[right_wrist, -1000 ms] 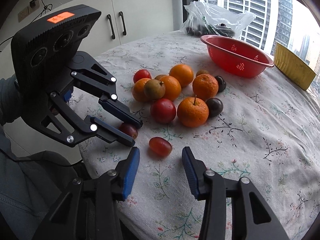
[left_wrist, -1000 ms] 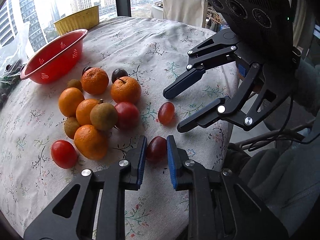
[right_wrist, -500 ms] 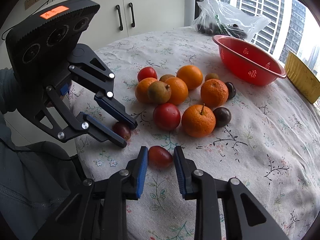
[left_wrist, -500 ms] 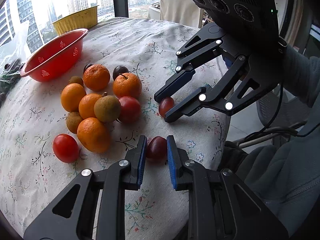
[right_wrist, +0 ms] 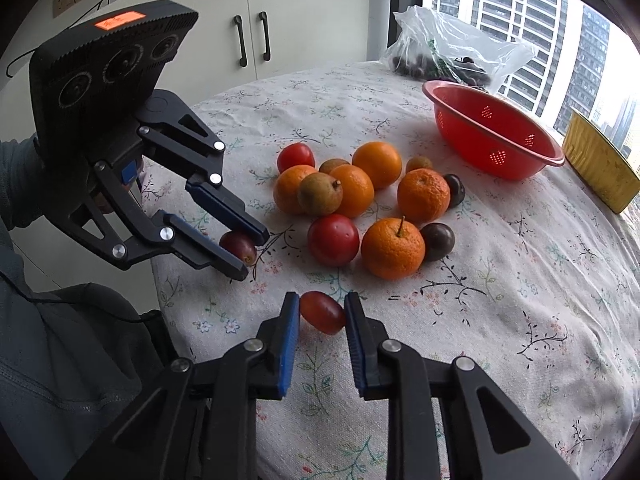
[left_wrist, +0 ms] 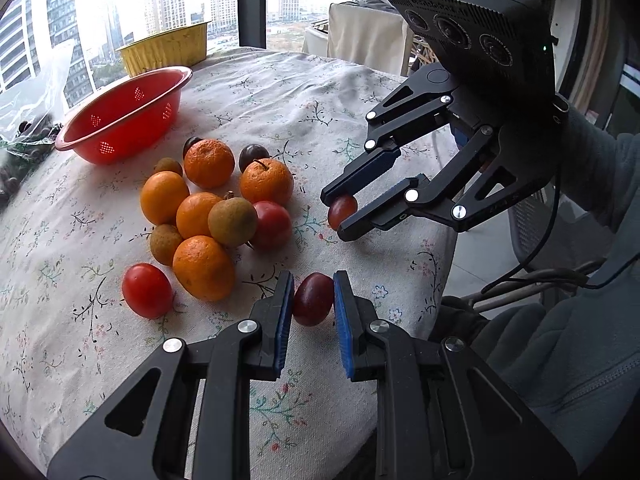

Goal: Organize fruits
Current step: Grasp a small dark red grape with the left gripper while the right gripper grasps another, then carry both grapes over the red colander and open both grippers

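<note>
Gripping one grape each near the table's front edge, the left gripper (left_wrist: 313, 300) (dark grape (left_wrist: 313, 299)) and right gripper (right_wrist: 322, 312) (red grape (right_wrist: 322, 312)) should be lifted straight, gently, toward the colander (left_wrist: 124, 118).

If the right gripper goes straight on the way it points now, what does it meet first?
The right gripper is already shut on a small red fruit. Straight on, it would likely press into the tablecloth; beyond lies a stemmed orange, though depth is unclear.
</note>
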The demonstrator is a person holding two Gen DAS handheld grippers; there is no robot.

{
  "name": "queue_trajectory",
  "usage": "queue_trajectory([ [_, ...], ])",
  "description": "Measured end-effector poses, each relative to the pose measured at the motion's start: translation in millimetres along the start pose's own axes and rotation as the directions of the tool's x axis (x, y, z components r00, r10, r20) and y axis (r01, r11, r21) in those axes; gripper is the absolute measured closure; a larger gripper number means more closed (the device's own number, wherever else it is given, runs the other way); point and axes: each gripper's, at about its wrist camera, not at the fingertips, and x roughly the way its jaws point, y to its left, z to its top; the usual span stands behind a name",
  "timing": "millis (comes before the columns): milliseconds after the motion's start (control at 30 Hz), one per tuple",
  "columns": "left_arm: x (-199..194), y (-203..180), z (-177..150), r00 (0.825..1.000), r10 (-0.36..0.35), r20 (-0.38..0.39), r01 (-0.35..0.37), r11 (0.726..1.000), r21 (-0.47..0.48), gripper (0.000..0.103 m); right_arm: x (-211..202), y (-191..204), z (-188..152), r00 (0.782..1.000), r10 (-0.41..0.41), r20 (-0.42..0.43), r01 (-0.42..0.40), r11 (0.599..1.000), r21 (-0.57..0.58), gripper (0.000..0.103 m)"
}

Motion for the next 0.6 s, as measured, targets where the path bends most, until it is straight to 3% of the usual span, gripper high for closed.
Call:
queue_trajectory([
  [300, -26, 15, 11, 0.998, 0.03, 0.055, -0.03, 0.999, -0.013, 0.085, -23, -14, 11, 0.996, -0.05, 0.068, 0.048, 0.998, 0.028, 0.078],
  [600, -80, 57, 54, 0.981, 0.117, 0.155, -0.11, 0.992, -0.054, 0.085, -55, -65, 59, 0.971, -0.162, 0.175, 0.146, 0.984, 0.099, 0.078],
])
